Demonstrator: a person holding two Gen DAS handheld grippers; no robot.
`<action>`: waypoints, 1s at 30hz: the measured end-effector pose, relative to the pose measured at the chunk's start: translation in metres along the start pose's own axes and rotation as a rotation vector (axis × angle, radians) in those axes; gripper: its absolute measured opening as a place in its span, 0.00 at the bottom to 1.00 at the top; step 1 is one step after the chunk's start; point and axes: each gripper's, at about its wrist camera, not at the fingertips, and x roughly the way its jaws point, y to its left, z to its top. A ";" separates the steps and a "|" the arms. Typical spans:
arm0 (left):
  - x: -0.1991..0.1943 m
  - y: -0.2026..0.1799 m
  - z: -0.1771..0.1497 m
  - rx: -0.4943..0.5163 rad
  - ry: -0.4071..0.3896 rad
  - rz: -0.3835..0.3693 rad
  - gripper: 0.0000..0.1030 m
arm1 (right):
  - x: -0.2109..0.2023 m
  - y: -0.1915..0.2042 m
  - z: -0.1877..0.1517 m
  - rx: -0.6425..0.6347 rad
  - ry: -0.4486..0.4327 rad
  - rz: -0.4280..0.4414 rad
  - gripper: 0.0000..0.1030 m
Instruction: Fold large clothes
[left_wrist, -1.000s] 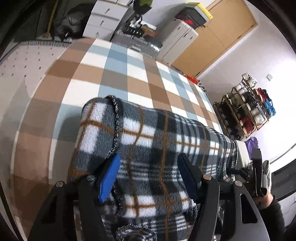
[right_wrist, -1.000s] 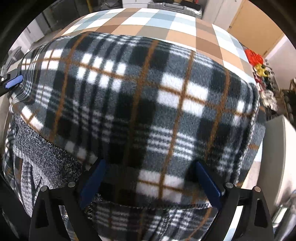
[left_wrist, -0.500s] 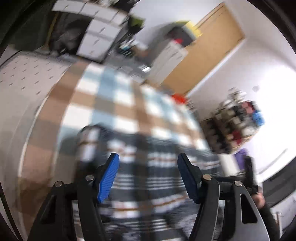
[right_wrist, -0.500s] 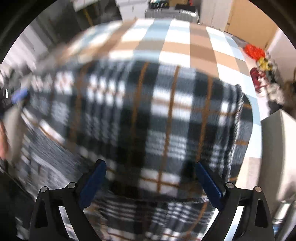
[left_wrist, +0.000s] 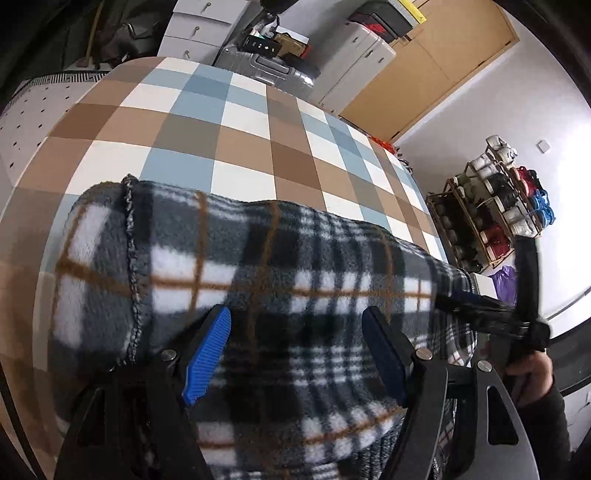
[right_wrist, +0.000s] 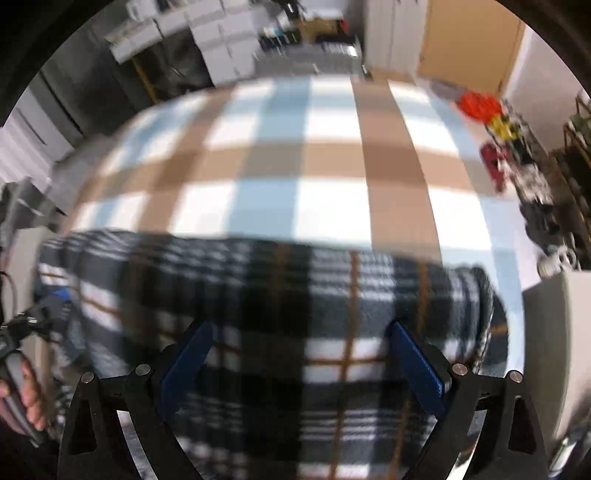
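Observation:
A dark plaid fleece garment (left_wrist: 295, 266) lies folded across the near part of the checked table (left_wrist: 221, 122); its stitched edge runs down at the left. My left gripper (left_wrist: 295, 332) hovers over its near side. Its jaws are opening, and the blue pads (left_wrist: 207, 354) stand apart over the fleece without pressing on it. In the right wrist view, which is blurred, the garment (right_wrist: 280, 295) stretches across the frame. My right gripper (right_wrist: 301, 354) is wide open above it. The right gripper (left_wrist: 476, 306) also shows at the garment's right end, held by a hand (left_wrist: 532, 369).
The brown, blue and white checked cloth (right_wrist: 295, 166) covers the table beyond the garment. Past the far edge stand white drawers (left_wrist: 195, 37), a silver suitcase (left_wrist: 266, 70) and a wooden door (left_wrist: 443, 62). A shoe rack (left_wrist: 491, 214) stands at the right.
The right wrist view has drawn back, so the garment fills less of it and more table shows. The left jaws stand slightly wider. Both views were blurred by motion.

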 end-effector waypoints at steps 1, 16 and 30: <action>-0.001 -0.002 0.000 0.010 0.002 0.010 0.67 | 0.006 0.000 0.000 -0.012 0.007 -0.007 0.98; 0.003 -0.024 -0.011 0.169 -0.011 0.210 0.67 | -0.023 0.053 0.016 0.026 -0.003 0.034 0.94; 0.007 -0.030 -0.012 0.174 0.010 0.228 0.67 | 0.035 0.106 0.020 -0.082 0.005 -0.030 1.00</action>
